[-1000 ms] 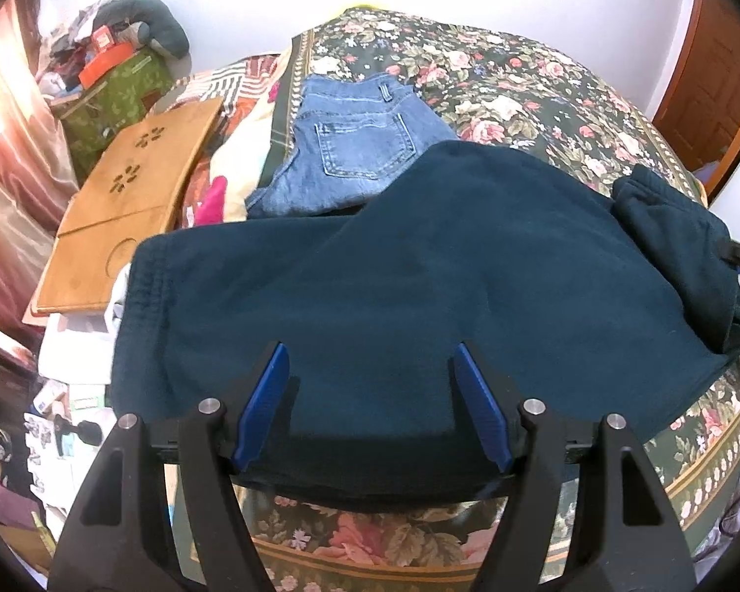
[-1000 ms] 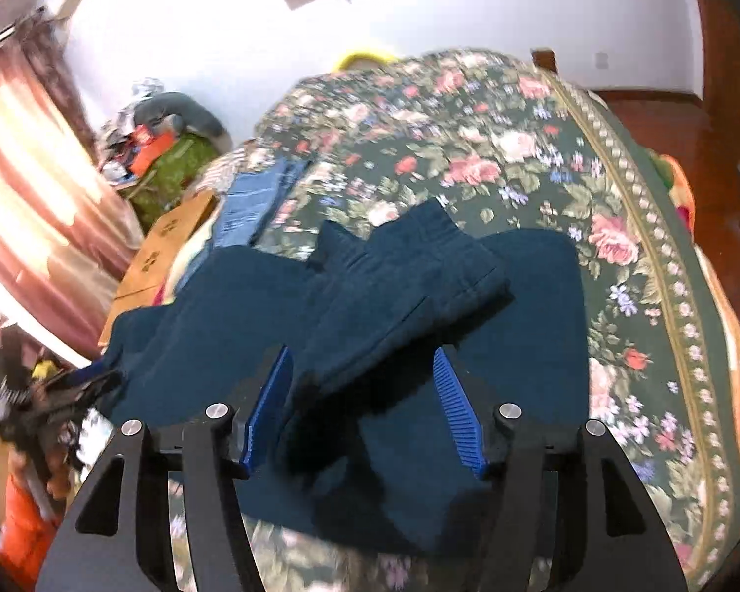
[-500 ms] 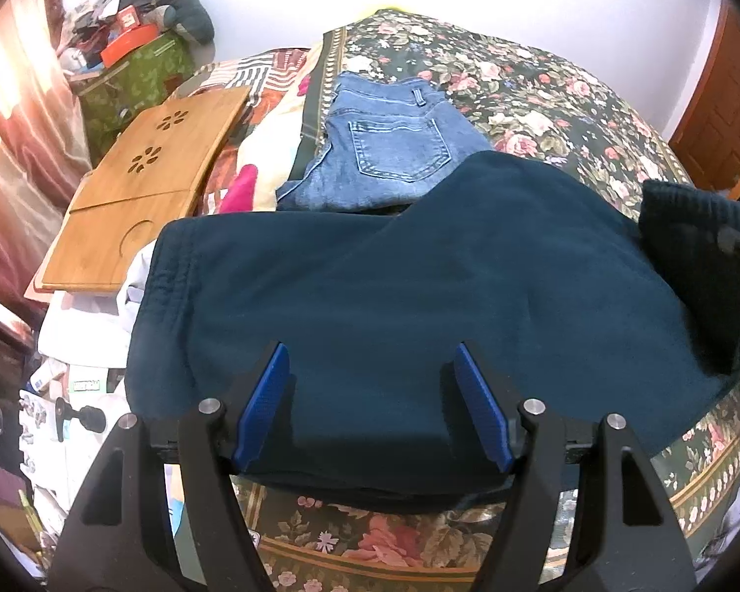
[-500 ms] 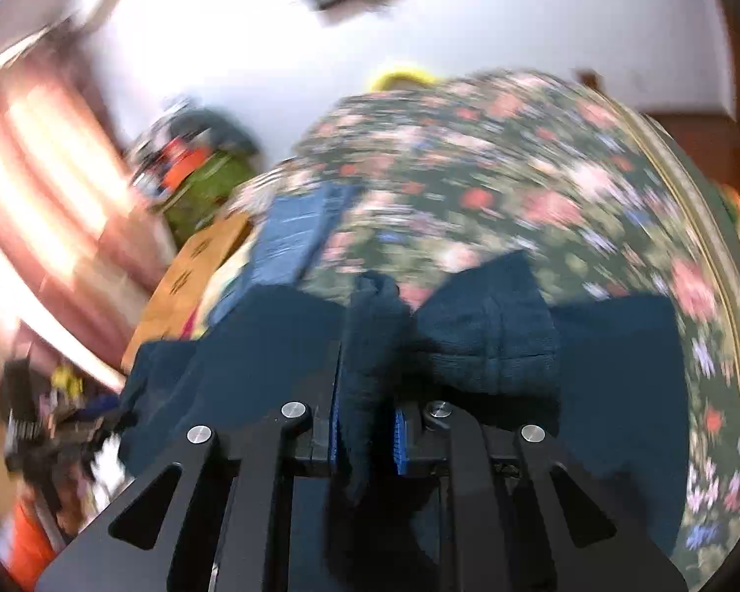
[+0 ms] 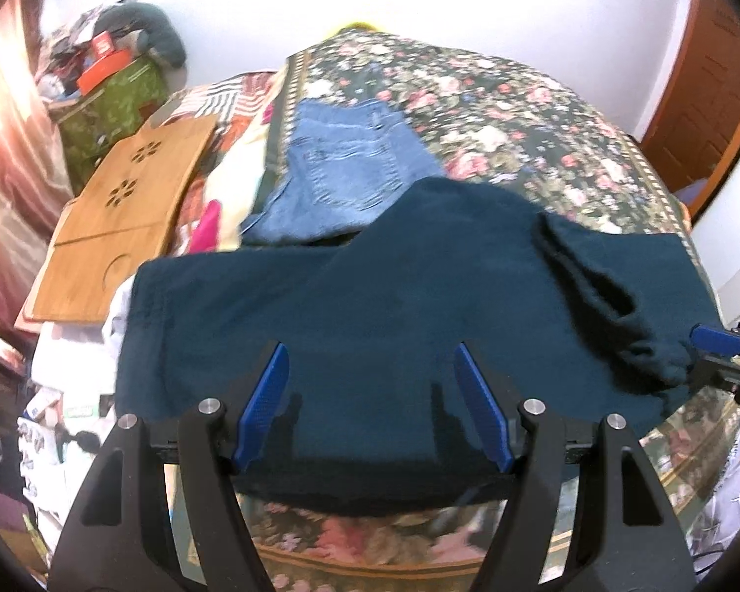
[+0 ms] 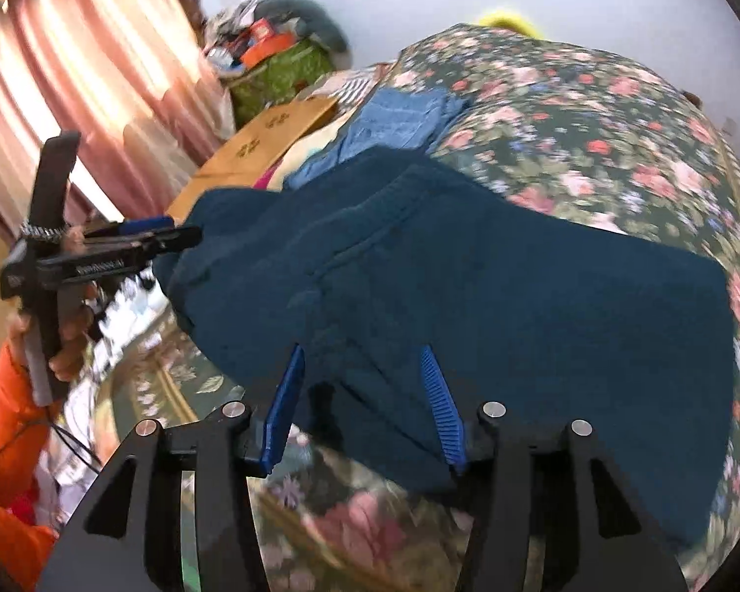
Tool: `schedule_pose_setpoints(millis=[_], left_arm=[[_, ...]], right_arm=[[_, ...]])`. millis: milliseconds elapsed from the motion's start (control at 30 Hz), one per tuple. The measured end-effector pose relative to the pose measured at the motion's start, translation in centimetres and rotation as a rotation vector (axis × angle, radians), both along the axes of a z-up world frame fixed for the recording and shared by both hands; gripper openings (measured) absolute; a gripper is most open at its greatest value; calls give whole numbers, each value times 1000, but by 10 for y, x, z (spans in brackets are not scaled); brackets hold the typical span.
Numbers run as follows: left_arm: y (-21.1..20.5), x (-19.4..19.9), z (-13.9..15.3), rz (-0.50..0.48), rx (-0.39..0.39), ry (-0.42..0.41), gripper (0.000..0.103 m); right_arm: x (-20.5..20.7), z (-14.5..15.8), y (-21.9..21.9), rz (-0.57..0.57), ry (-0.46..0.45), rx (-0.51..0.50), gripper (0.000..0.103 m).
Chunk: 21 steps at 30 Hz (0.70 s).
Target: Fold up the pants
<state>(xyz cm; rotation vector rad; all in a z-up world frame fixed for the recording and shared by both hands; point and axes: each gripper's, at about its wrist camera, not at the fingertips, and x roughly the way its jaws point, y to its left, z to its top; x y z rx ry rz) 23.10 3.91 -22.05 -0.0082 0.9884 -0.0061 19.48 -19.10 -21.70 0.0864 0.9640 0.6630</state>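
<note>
Far left of your left hand-held gripper: wooden lap tray lying flat on the bed's left side, beyond it a green box topped with clutter.

Ahead and slightly left of the same hand-held gripper: folded blue jeans on the floral bedspread, their near edge just touching the far edge of the dark blue pants.

Your left hand-held gripper: jaws spread wide, released, holding nothing. The pants lie directly ahead of it and under its fingers, spread across the near edge of the bed. The waistband end lies to its left.

To its right: one pant leg doubled back over the pants, forming a raised fold.

Right wrist view: your right hand-held gripper is also released, jaws apart, blue pads either side of the doubled-over leg end without pinching it. The pants stretch ahead of it and off to its left, where your left hand-held gripper hovers at the waistband end. Pink curtain far left behind it.
</note>
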Motion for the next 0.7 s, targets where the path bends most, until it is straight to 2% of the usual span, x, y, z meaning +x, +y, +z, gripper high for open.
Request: schedule_pose_setpoints(millis=[133,200,300,400,500,700], left_arm=[[-29,14,3,-56,-37,12,70],[-46,21,3,-85,-47,23,70],[-70,30,2,-122,-63,30,70],[-93,37,-2,-150,-57,40,71],[-106,40,-12,-148,-1,43,71],[-97,45,-41,-82,18,114,71]], right_arm=[[-13,11,-45,-134,-43,-49,46],[-22,11,-73,-210,-57,-91,51],[-34,4,-107,-318,-67,-170,54],[-38,-12,-131,-394,-32,-220,54],[-40,-24,-140,-417,3,-218,54],[-35,-42,-131,-401,11,-217,54]])
